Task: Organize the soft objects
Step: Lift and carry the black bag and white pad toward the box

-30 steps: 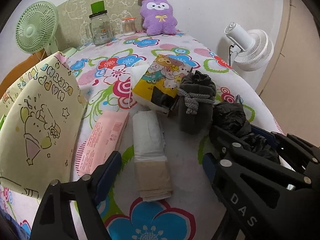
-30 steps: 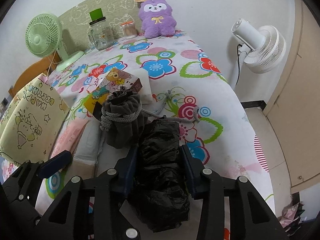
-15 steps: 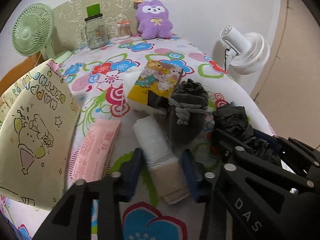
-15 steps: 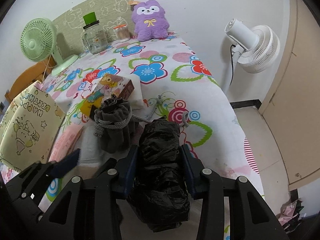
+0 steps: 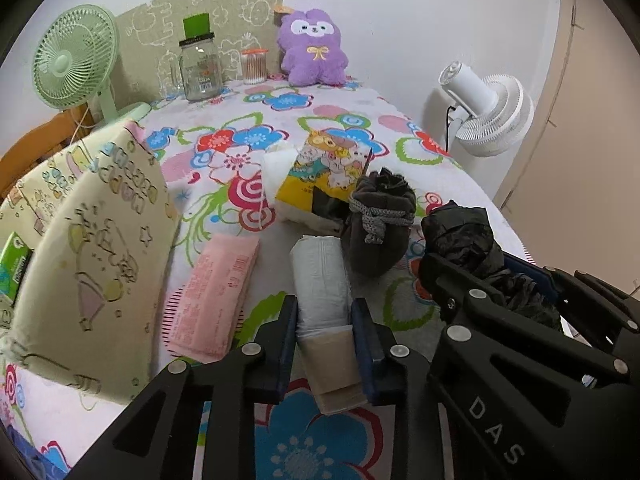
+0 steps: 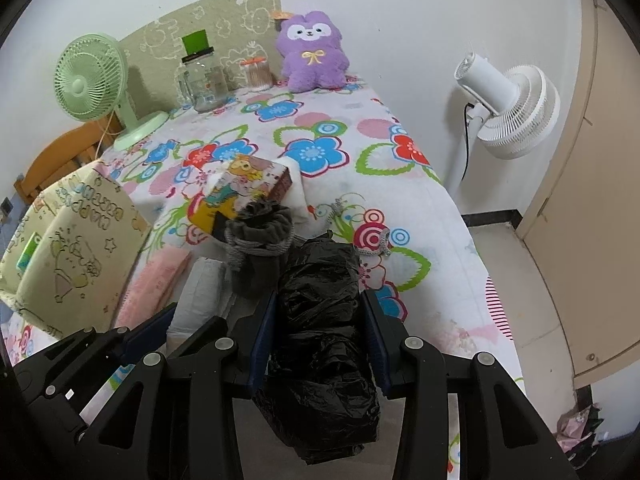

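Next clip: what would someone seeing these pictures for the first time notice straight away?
Two black grippers fill the foreground, each clamped on a soft roll: the left gripper, whose fingers have just been closing, pinches a white and tan roll, and the right gripper holds a crumpled black plastic bundle. Both rolls lie on a loud flowered tablecloth, with a purple plush toy against the wall at the far end.

Open floral tablecloth (image 6: 312, 136) lies beyond the grey drawstring pouch (image 5: 378, 224) and cartoon-printed tissue box (image 5: 324, 176); the yellow gift bag (image 5: 92, 248) blocks the left side.
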Motion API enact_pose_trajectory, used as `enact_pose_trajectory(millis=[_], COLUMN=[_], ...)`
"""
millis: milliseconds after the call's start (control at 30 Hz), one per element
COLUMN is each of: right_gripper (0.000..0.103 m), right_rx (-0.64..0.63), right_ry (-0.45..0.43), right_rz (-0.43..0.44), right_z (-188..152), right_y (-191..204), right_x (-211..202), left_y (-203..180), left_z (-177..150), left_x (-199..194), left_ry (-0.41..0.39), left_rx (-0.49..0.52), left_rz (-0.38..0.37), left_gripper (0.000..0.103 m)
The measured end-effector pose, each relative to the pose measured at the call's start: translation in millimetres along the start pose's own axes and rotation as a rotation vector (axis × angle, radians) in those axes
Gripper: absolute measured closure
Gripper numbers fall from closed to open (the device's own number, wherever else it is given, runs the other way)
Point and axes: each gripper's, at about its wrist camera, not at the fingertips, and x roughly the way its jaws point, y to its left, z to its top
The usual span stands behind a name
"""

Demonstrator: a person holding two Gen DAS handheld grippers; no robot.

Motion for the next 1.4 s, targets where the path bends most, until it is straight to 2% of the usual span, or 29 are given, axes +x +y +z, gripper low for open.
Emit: enact_pose_trajectory(millis=[600, 1167, 1400], right_gripper=[0.058, 0.058, 0.058], right_rx=[-0.008, -0.038, -0.05], right_ry=[-0.107, -0.215, -0.239], right_rz=[-0.03, 0.007, 0.031], right_z=[7, 27, 34], right_y=[23, 57, 73], right_x=[-59, -114, -124], left_y=[8, 31, 46], left_z=[7, 23, 28], left_x=[-58, -115, -129], left_ry=[-0.113, -0.219, -0.249], left_rx=[0.019, 0.03, 0.03], left_rz=[-0.008, 0.007, 0.024], left_gripper=[0.077, 0.077, 0.077])
